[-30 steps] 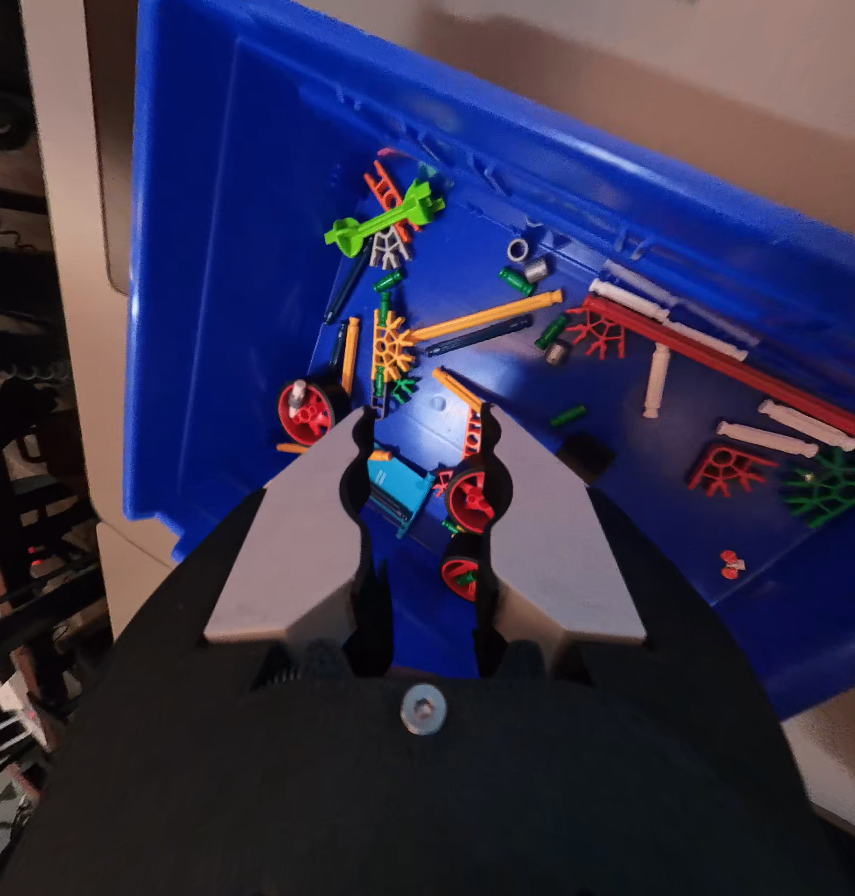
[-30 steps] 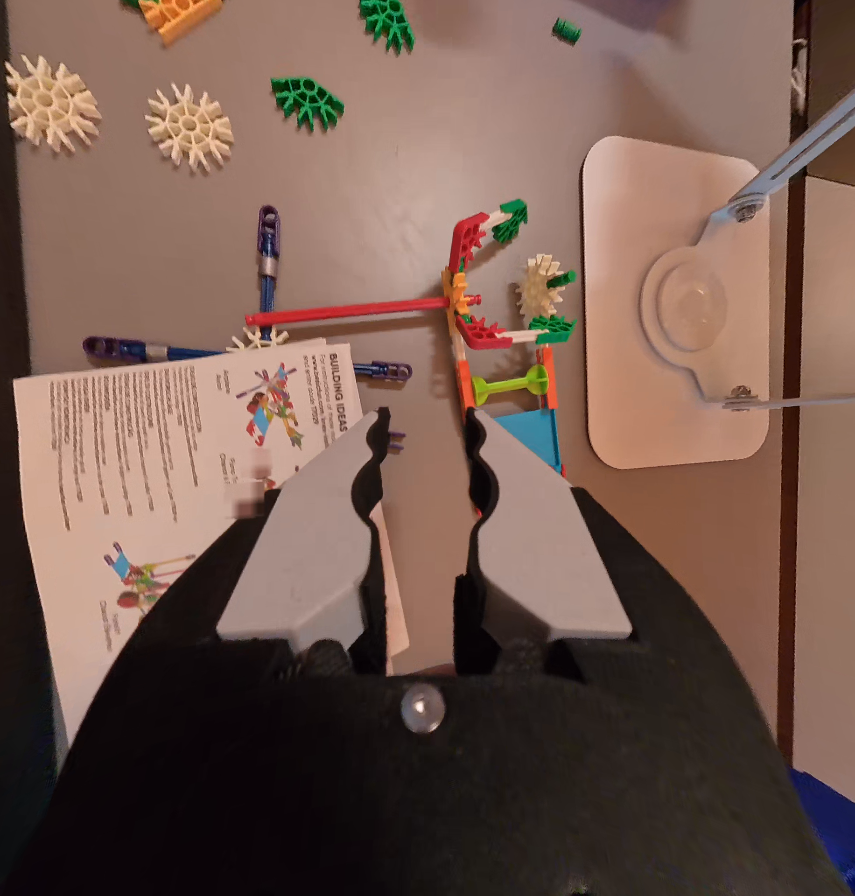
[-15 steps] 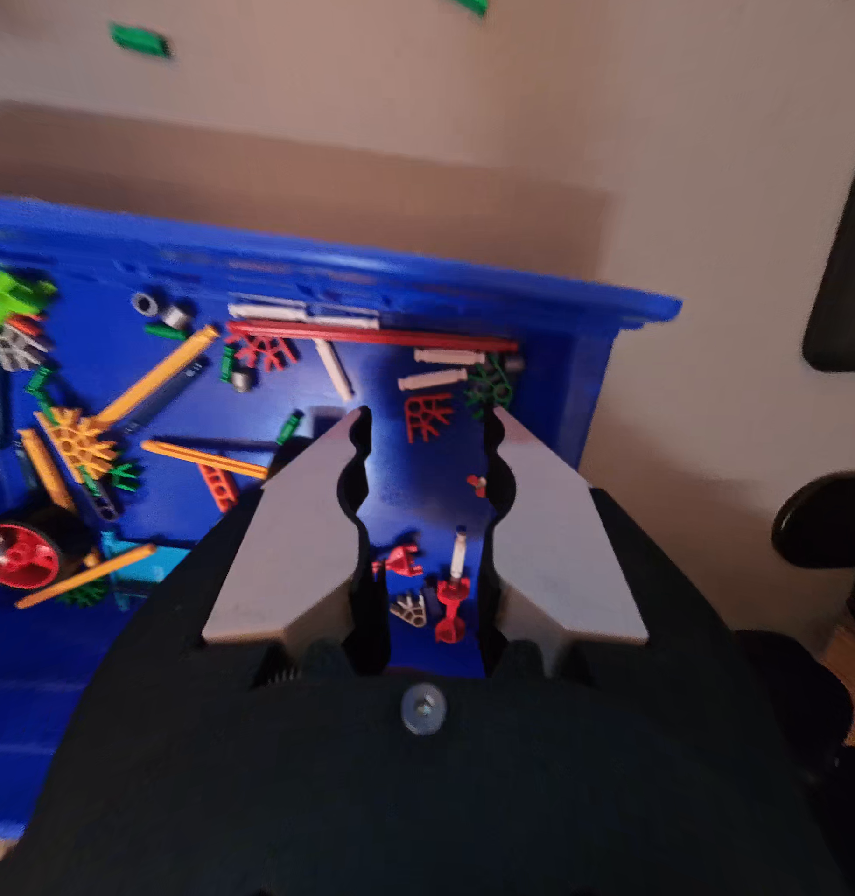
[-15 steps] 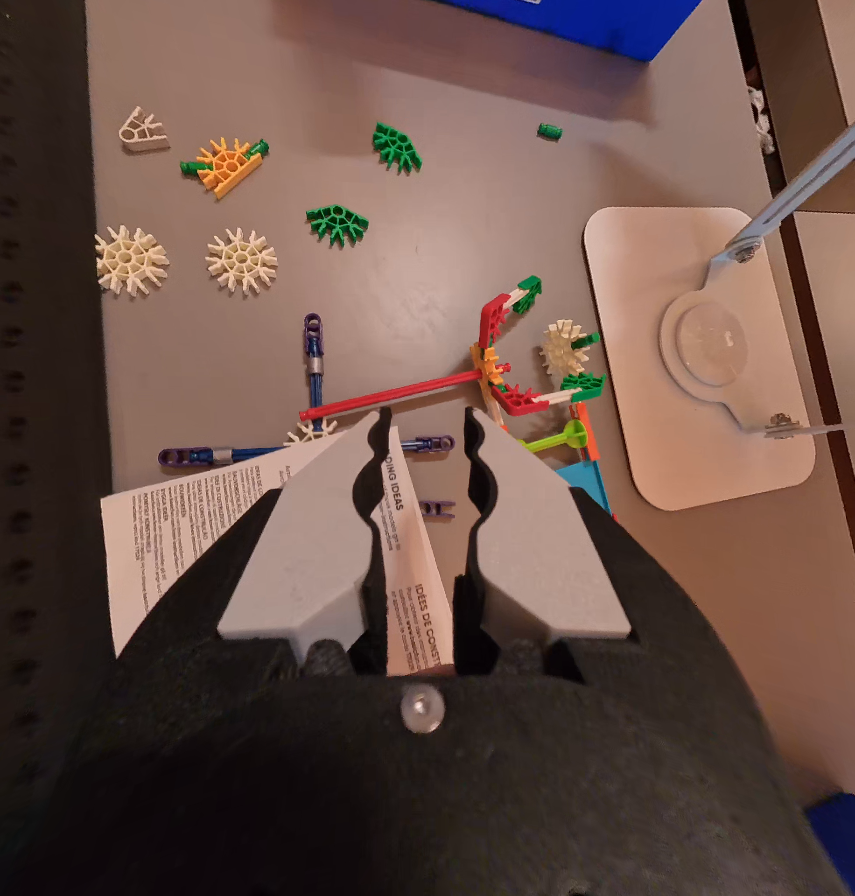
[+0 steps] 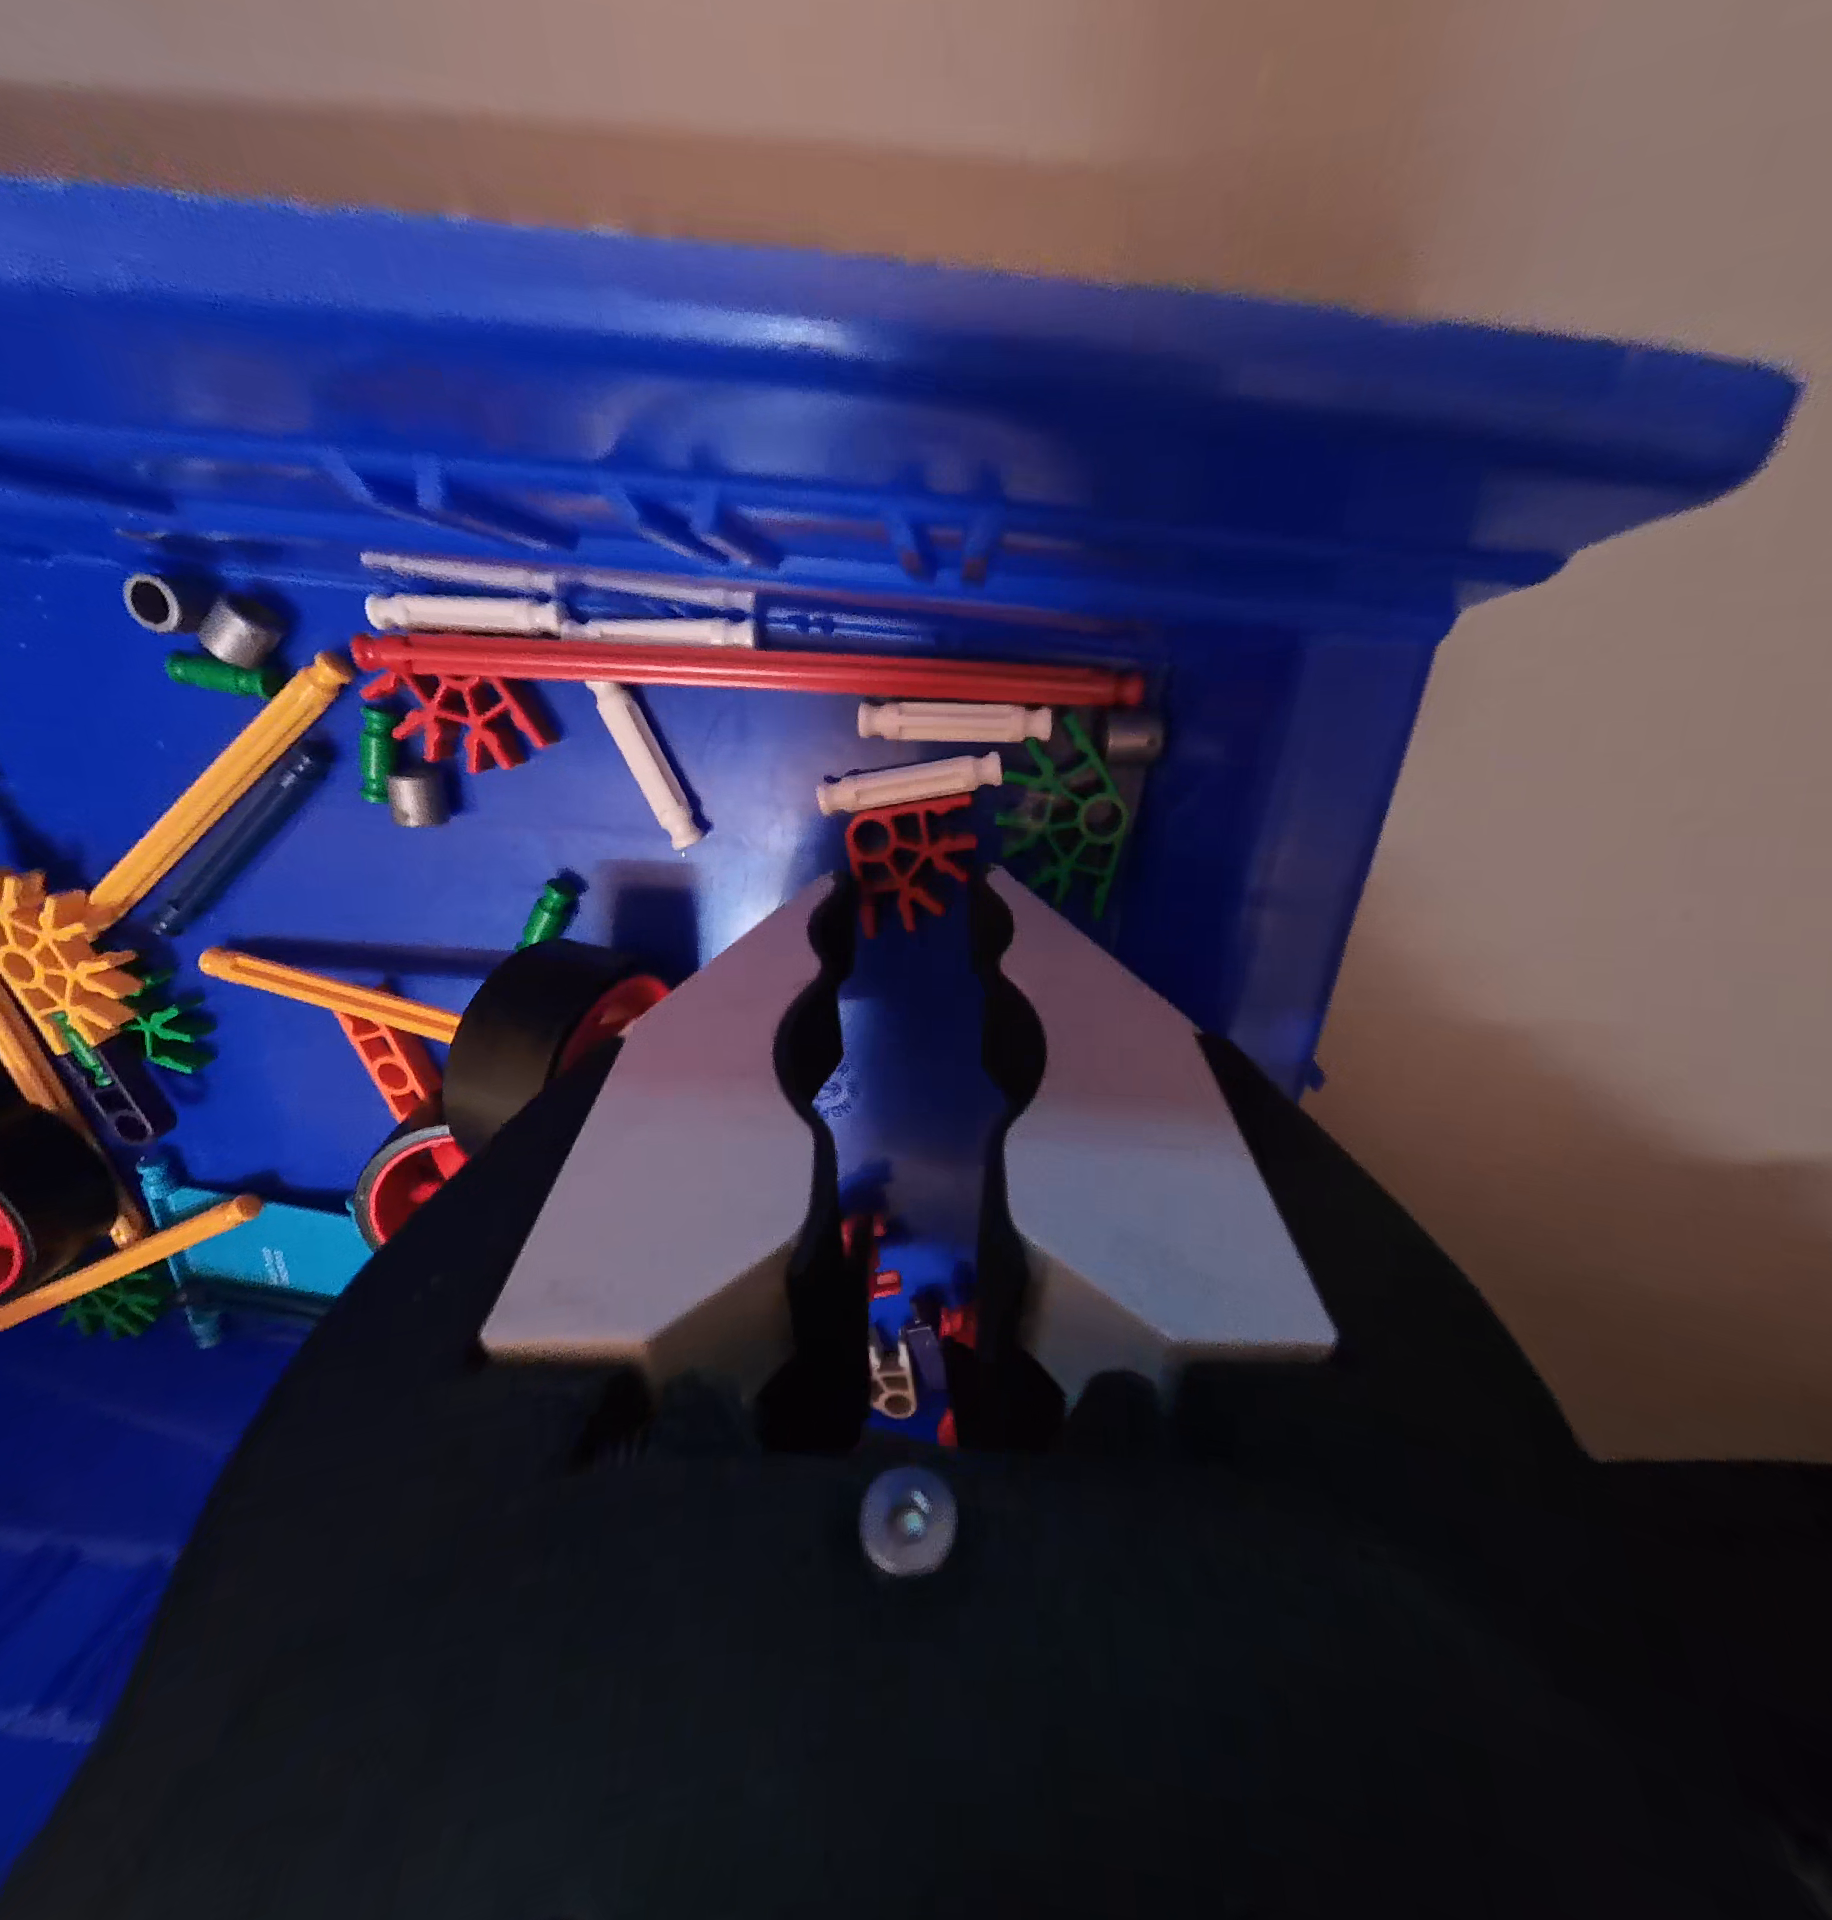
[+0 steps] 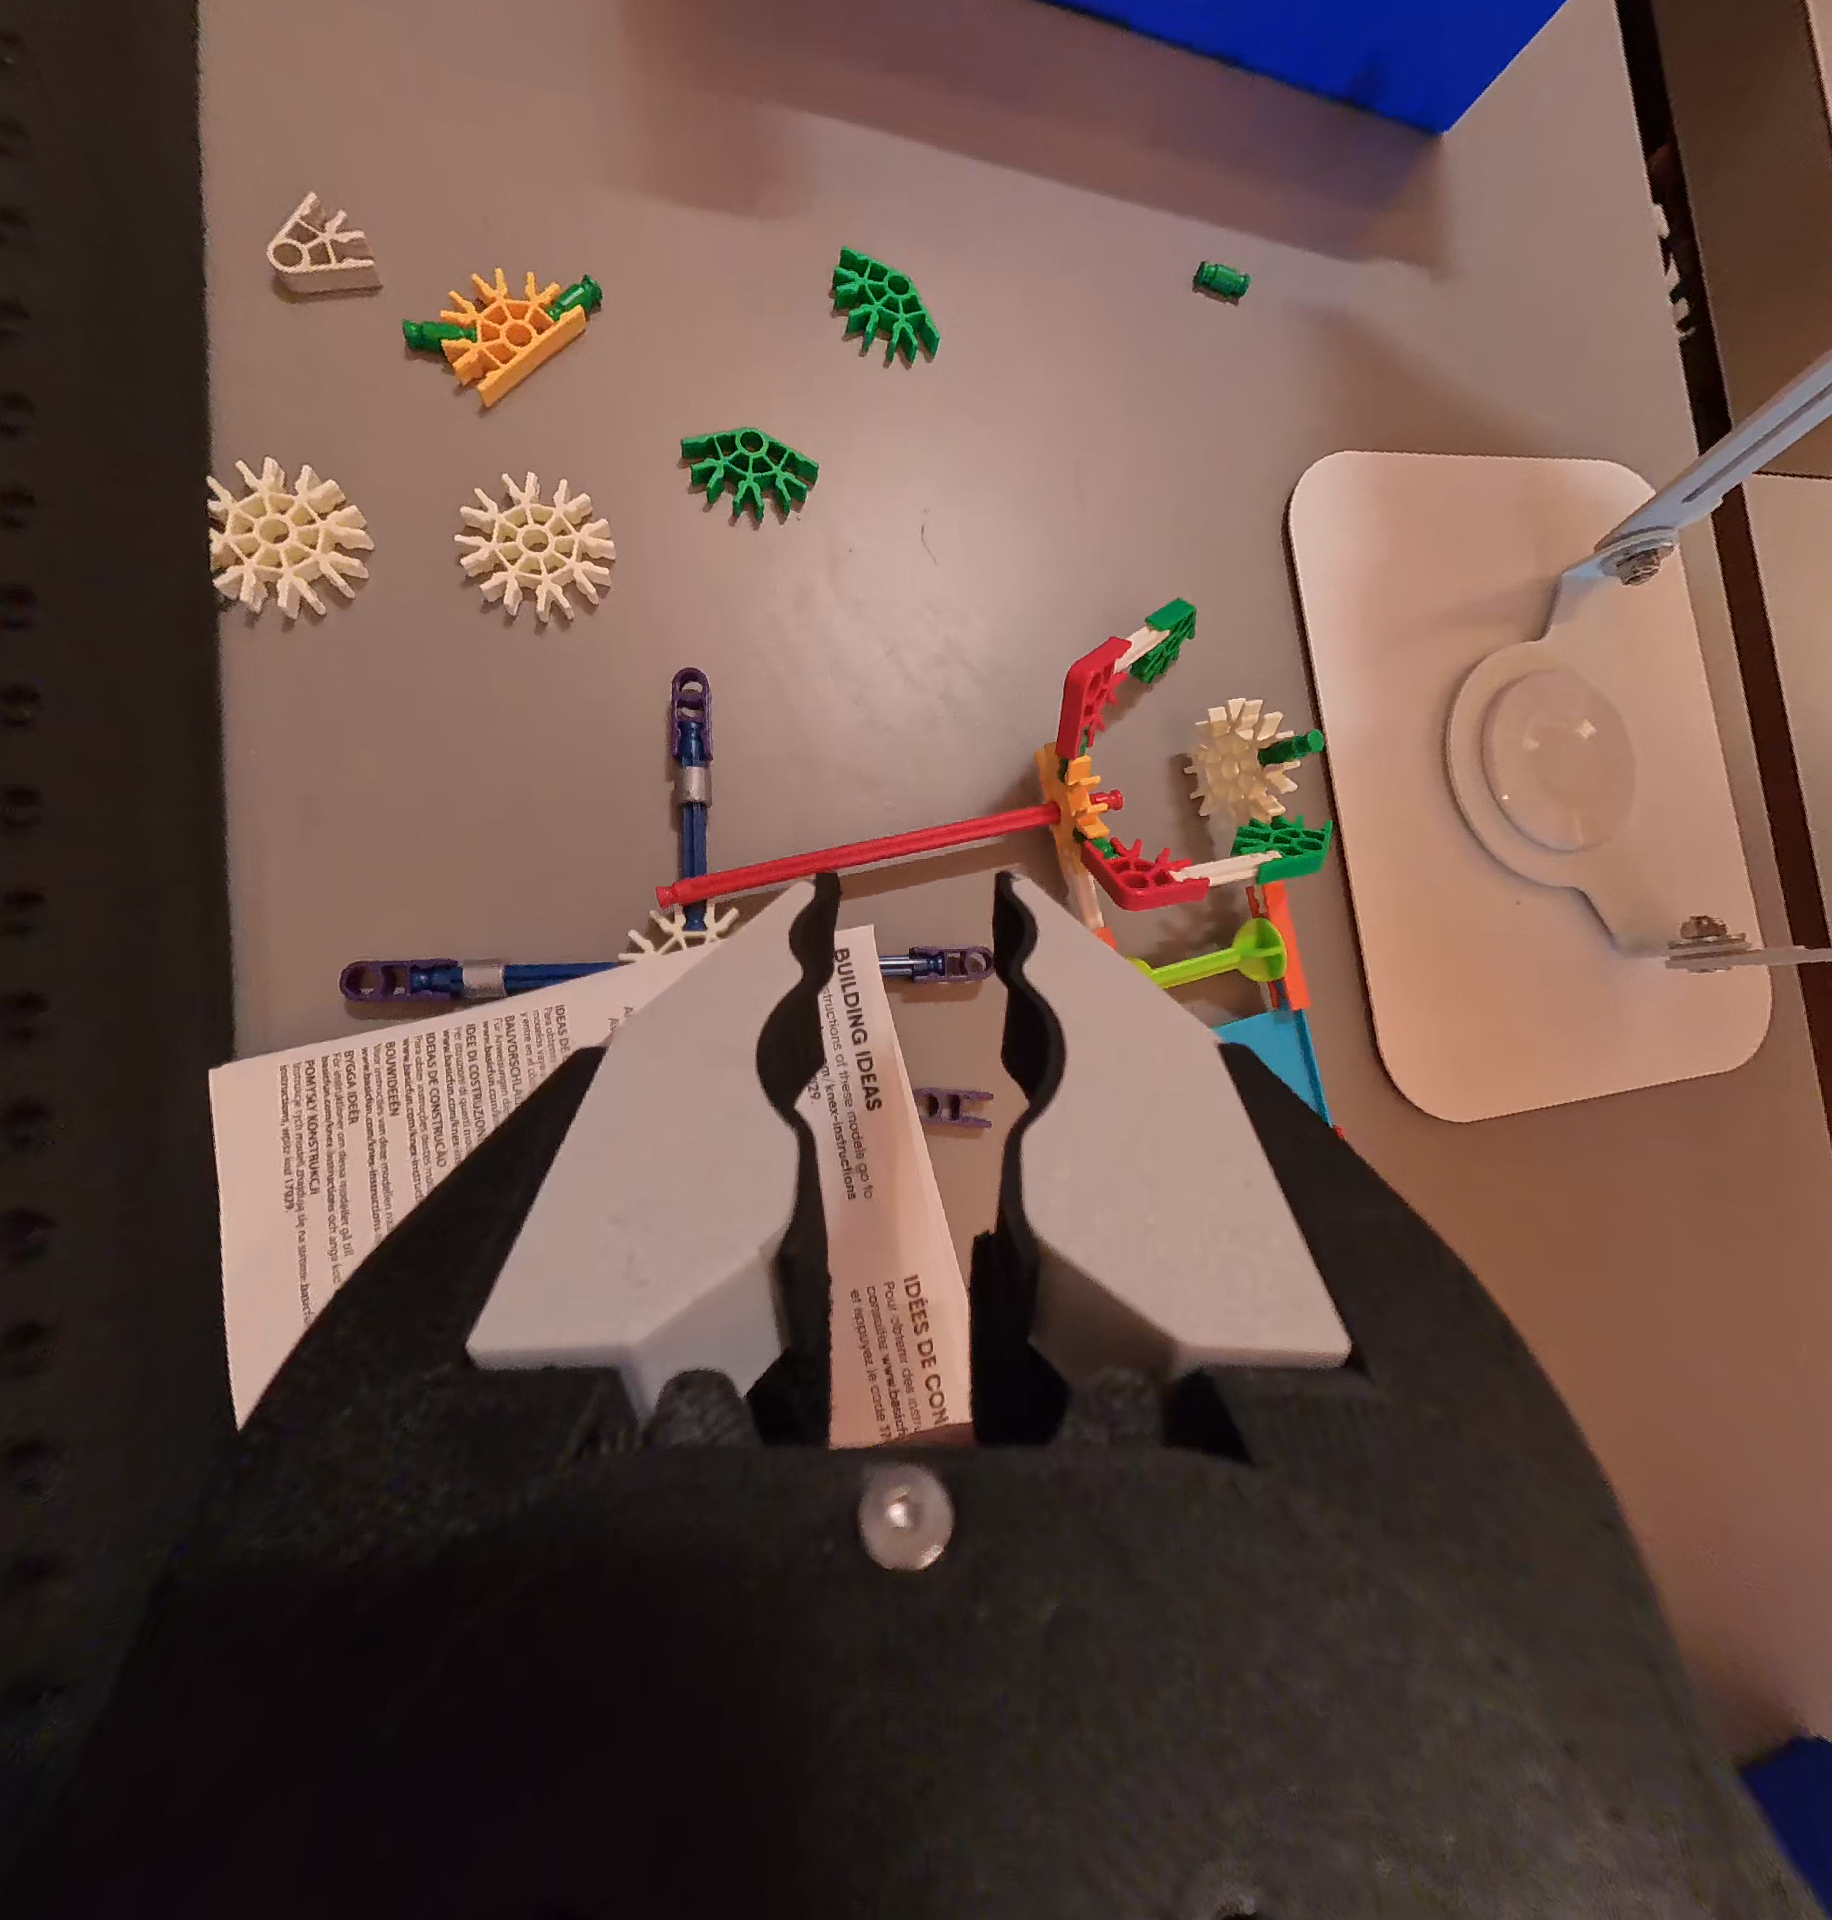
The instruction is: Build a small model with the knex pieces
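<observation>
In the left wrist view a blue bin (image 5: 891,343) holds several loose building-toy parts. My left gripper (image 5: 907,883) is open and empty, low inside the bin, with its tips just short of a red fan-shaped connector (image 5: 907,852). White rods (image 5: 907,781) and a green connector (image 5: 1073,821) lie beside it, and a long red rod (image 5: 746,665) runs along the far wall. My right gripper (image 6: 912,883) is open and empty above a printed sheet (image 6: 372,1132), near a long red rod (image 6: 860,852) joined to a partly built model (image 6: 1130,821).
On the grey table lie white snowflake connectors (image 6: 535,545), green connectors (image 6: 751,470), an orange connector (image 6: 507,332) and blue rods (image 6: 692,790). A white lamp base (image 6: 1411,987) stands at the right. Black wheels (image 5: 538,1023) and orange rods (image 5: 216,790) lie left in the bin. The grippers' ends are close to 35 cm from one another. The long red rod (image 5: 746,665) is about 4 cm from my left fingertips.
My left gripper has swung to the bin's right end and dropped closer to the red connector. My right gripper has pulled back and risen, showing more of the table.
</observation>
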`<state>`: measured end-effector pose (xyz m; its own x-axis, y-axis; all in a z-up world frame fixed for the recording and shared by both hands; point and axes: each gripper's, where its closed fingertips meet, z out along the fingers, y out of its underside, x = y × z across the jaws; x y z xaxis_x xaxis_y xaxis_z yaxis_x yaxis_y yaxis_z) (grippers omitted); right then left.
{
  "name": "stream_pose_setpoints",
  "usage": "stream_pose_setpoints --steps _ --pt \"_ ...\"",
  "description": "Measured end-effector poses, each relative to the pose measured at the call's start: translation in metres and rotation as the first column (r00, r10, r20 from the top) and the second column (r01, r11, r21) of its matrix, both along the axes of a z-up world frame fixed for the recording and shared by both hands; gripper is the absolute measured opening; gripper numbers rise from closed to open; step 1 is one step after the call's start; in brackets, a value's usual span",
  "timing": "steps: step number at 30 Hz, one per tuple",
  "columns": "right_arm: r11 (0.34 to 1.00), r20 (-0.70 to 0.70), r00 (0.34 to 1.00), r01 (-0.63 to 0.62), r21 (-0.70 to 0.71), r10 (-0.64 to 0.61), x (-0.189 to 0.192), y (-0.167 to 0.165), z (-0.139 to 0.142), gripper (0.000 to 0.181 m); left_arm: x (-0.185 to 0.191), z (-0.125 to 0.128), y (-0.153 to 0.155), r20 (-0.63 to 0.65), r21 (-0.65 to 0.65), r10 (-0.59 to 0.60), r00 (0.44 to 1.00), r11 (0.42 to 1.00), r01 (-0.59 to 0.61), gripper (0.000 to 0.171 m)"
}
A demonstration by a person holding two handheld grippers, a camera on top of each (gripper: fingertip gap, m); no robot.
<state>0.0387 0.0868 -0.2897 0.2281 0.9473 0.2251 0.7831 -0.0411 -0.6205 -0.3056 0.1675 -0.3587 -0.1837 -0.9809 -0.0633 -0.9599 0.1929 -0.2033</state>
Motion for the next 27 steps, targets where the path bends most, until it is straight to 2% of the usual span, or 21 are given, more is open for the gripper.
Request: stream_pose_setpoints --steps 6,9,12,15,18,20,23,27 --pt "0.999 -0.007 1.0 0.025 0.037 -0.025 0.011 0.002 0.008 0.028 0.003 0.002 0.004 0.024 0.021 0.003 1.0 1.0 -0.004 0.019" --pt "0.994 -0.033 0.996 0.086 0.061 -0.084 0.023 0.011 0.014 0.028 0.001 0.013 0.009 0.029 0.042 0.026 0.999 0.999 -0.027 0.019" --pt "0.979 -0.101 0.979 0.186 0.079 -0.178 0.035 0.028 0.027 0.029 0.002 0.046 0.02 0.074 0.124 0.044 0.996 0.991 -0.053 0.019" --pt "0.966 -0.176 0.958 0.244 0.087 -0.226 0.041 0.038 0.041 0.029 0.019 0.099 0.028 0.214 0.195 0.046 0.976 0.977 -0.088 0.019" --pt "0.959 -0.227 0.944 0.266 0.095 -0.239 0.039 0.043 0.053 0.029 0.055 0.148 0.027 0.365 0.281 -0.029 0.93 0.956 -0.08 0.019" --pt "0.96 -0.255 0.94 0.259 0.101 -0.227 0.032 0.045 0.063 0.03 0.09 0.169 0.018 0.431 0.344 -0.117 0.895 0.938 -0.043 0.019" --pt "0.974 -0.306 0.935 0.215 0.077 -0.182 0.013 0.042 0.081 0.03 0.141 0.176 0.0 0.41 0.459 -0.26 0.874 0.887 0.048 0.019" --pt "0.992 -0.299 0.948 0.122 0.039 -0.105 -0.01 0.044 0.101 0.03 0.212 0.185 -0.016 0.418 0.551 -0.356 0.836 0.831 0.079 0.018"
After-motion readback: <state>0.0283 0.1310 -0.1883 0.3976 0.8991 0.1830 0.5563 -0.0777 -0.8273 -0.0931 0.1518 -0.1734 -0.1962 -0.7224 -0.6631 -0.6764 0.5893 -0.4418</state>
